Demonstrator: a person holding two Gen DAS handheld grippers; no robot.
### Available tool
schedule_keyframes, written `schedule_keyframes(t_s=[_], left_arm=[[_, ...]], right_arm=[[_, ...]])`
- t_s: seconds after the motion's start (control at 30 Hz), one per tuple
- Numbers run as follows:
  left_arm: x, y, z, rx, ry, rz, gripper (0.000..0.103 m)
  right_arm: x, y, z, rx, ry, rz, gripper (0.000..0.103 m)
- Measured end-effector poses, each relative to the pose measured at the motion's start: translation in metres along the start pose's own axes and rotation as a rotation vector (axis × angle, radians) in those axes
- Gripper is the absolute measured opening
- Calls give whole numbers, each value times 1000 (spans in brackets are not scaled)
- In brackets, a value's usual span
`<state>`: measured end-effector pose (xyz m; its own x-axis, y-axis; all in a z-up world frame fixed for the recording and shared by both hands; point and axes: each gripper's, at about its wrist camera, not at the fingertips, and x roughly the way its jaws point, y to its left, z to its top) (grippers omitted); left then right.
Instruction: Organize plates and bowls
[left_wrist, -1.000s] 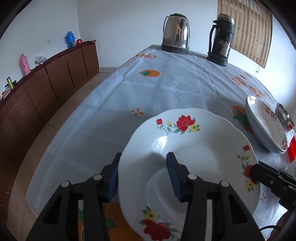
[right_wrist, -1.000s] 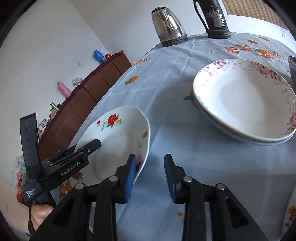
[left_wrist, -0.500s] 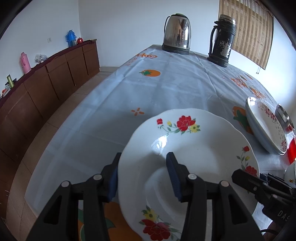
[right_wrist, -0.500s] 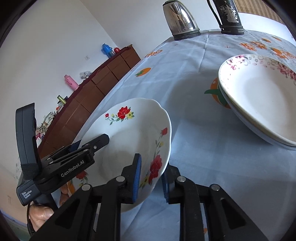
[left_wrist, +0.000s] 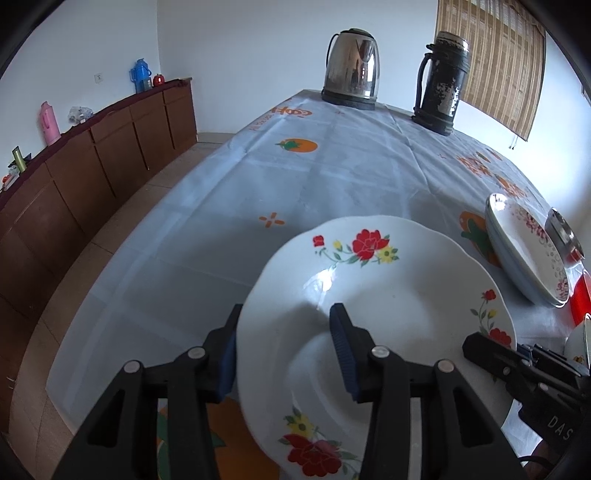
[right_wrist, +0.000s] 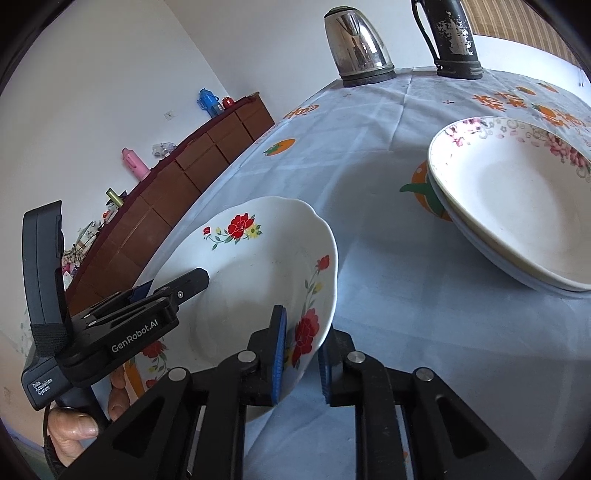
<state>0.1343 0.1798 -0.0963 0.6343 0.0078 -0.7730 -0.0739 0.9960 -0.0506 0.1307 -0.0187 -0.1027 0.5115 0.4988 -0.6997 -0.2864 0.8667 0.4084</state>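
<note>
Right gripper: jaws closing on the near-right rim of the red-flowered plate, blue ribbed pads either side of the scalloped edge, one above, one beneath. Left gripper: clamped across the plate's opposite rim, one pad on the inner face, the other under the lip. Plate thus spanned between both tools, tilted and apparently lifted off the tablecloth.

Glazed white ceramic, glossy with a bright highlight; likely stiff, moderately heavy, slick under the pads and brittle if dropped. Wavy rim, shallow well, painted red and yellow flowers. Best taken by the rim, pads well in past the lip, since a shallow pinch on glaze could slide off.

Ahead and to the right of the right gripper: stacked plates, pink-flowered border, resting on the cloth, well apart from the held plate; probably the destination. Cloth thin, pale blue, creased, printed with orange fruit. Far ahead: steel kettle and worn dark flask.
</note>
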Motion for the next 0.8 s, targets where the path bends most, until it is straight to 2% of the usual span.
schedule_keyframes(t_s=[0.8], left_arm=[[-20,-21,2,-3,-17,-23,44]], right_arm=[[-34,-10,-7,23,-57,12,17]])
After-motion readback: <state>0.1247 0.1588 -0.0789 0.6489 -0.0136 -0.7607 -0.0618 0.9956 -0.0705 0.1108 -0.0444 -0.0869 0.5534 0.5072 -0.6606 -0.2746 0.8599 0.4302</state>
